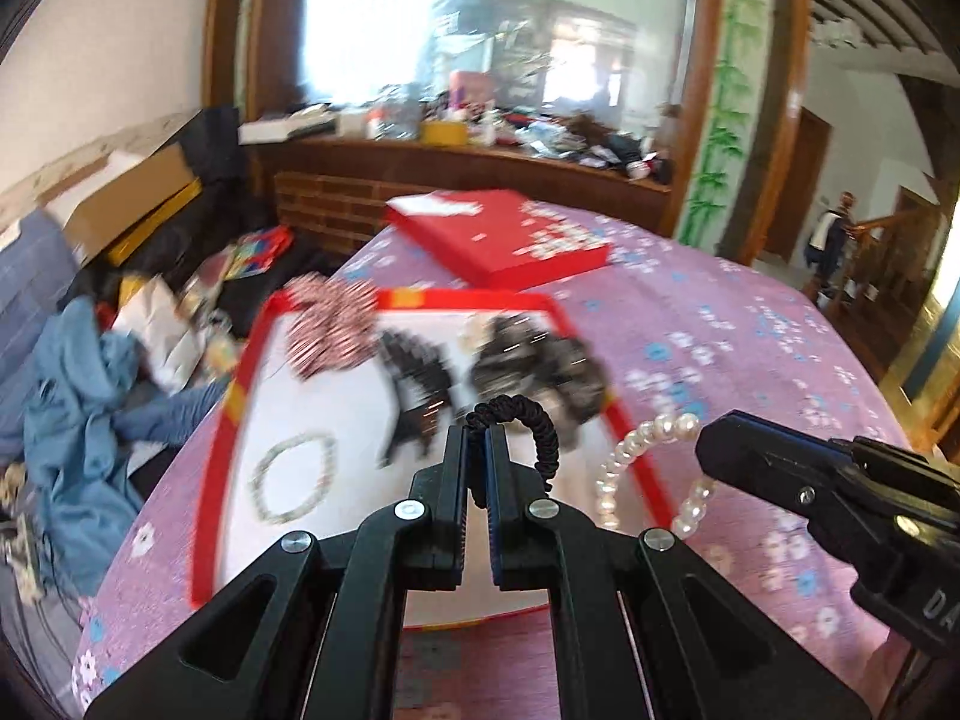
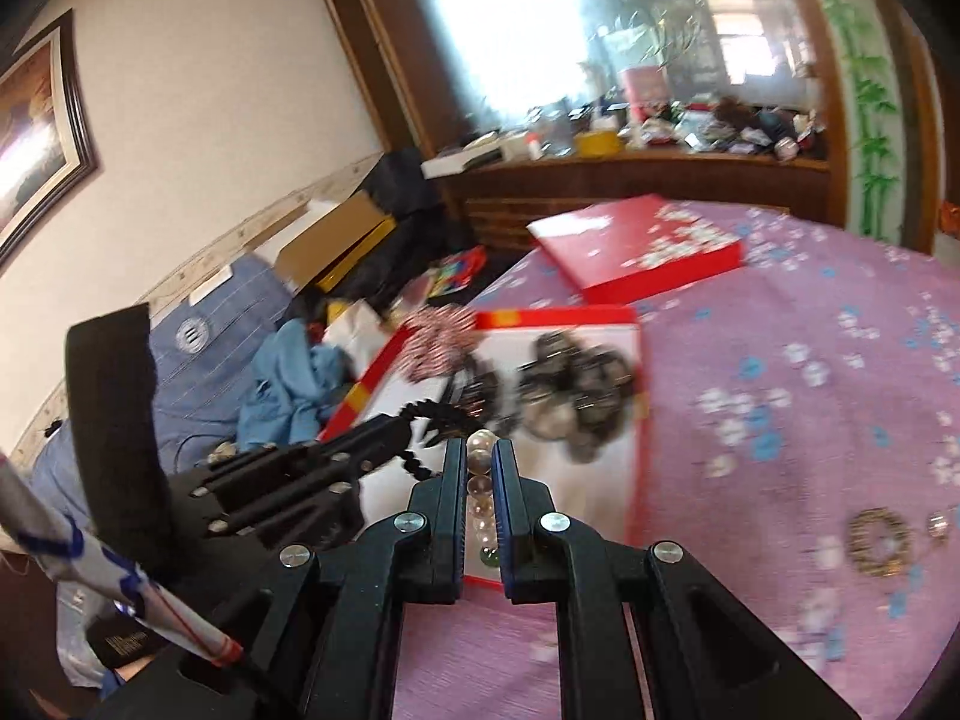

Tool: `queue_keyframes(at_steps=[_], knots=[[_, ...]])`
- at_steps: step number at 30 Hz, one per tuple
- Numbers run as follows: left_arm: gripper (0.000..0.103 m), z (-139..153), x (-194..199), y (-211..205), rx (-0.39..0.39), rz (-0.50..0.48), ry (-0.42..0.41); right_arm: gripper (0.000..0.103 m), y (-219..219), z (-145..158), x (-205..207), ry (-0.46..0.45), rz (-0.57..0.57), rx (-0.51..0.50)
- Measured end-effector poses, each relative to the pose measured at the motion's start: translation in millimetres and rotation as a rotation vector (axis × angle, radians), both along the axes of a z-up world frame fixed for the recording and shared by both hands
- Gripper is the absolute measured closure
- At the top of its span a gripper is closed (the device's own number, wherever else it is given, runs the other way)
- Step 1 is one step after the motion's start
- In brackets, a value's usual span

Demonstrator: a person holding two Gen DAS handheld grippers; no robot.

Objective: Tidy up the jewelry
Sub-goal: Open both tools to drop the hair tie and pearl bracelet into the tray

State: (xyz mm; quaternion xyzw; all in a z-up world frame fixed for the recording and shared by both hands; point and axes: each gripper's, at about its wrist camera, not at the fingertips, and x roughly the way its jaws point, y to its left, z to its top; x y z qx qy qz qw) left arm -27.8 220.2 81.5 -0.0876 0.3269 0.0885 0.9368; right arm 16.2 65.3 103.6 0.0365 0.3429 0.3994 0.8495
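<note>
Left claw (image 1: 478, 429) clenched on a black spiral hair tie (image 1: 521, 414), loop arching toward 1 o'clock over the red-rimmed box (image 1: 211, 468). Right claw (image 2: 480, 450) pinches a pearl bracelet (image 2: 480, 480) between near-closed pads, above the box's near edge on the bench (image 2: 780, 420).

tray (image 1: 211, 468) front bare, scrunchies (image 1: 534, 369) crowd back

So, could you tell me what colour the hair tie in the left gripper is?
Black hair tie, clearest in the left wrist view.
</note>
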Motion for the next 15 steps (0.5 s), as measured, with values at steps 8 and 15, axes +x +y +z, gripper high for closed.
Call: queue_keyframes(at_steps=[8,15], knots=[[0.098,-39.5,9.1,33.6,-0.061,0.069,0.081,0.093,33.4,-39.6,15.5,0.076,0.017,-0.052],[0.098,-62.5,22.4,41.4,-0.082,0.117,0.140,0.093,16.5,-63.7,39.6,0.141,-0.060,-0.086]])
